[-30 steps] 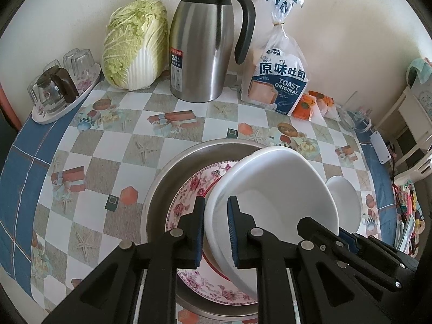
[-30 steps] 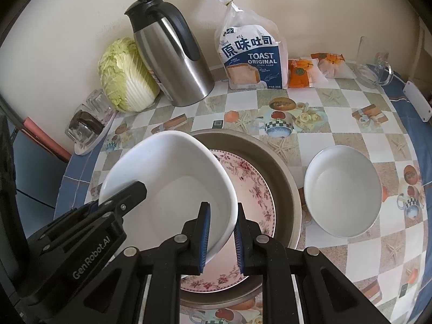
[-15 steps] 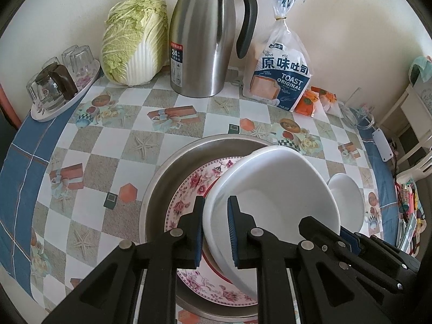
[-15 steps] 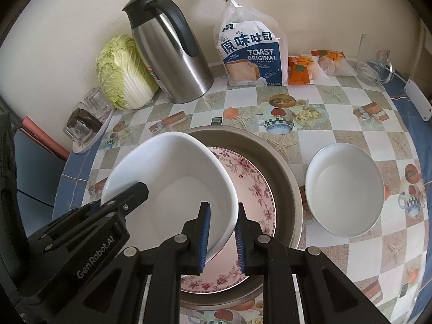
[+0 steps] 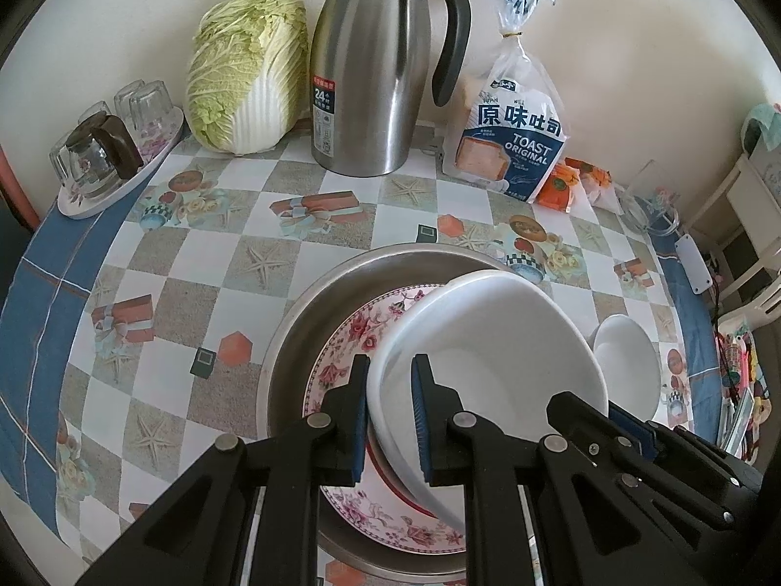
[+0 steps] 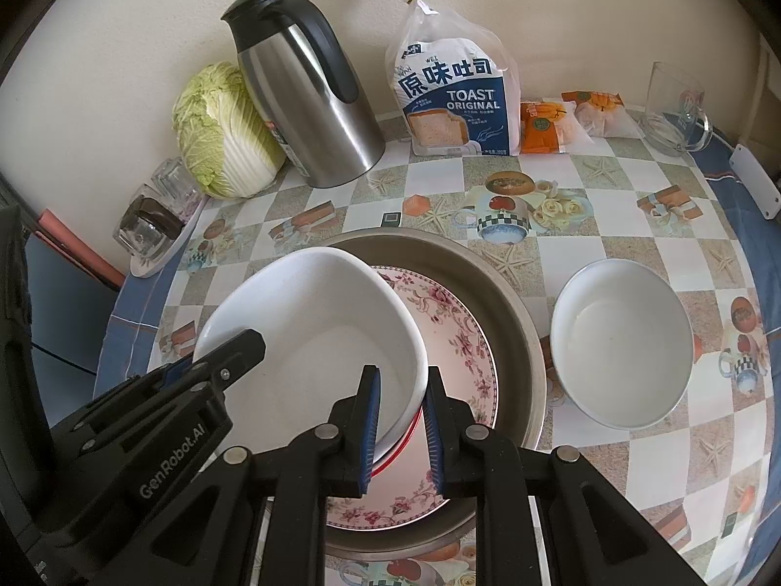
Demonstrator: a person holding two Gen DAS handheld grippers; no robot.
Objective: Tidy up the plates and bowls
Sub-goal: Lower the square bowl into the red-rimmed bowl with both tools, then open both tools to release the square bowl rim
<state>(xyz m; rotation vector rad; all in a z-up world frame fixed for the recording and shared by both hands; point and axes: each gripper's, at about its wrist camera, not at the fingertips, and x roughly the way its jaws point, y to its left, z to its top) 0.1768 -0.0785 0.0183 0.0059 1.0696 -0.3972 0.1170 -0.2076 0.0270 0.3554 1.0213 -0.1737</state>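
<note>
A large white bowl [image 5: 493, 337] [image 6: 317, 322] hangs tilted over a flowered plate [image 5: 341, 356] [image 6: 454, 322] that lies in a steel basin [image 5: 293, 342] [image 6: 512, 303]. My left gripper [image 5: 389, 403] is shut on the bowl's left rim. My right gripper [image 6: 401, 420] is shut on its right rim. Each gripper shows in the other's view. A red edge peeks out beneath the bowl in the right wrist view. A smaller white bowl [image 6: 622, 342] [image 5: 625, 361] stands on the table to the right of the basin.
Along the wall stand a cabbage [image 5: 244, 73], a steel thermos jug [image 5: 371, 73], a bag of toast [image 5: 512, 141], orange snack packets [image 6: 546, 122] and a glass pitcher [image 6: 676, 107]. A tray of glasses [image 5: 107, 156] sits at the far left. The tablecloth [image 5: 195, 254] is checkered.
Both grippers keep their grip on the white bowl. The views have shifted only slightly; the bowl stays tilted over the plate.
</note>
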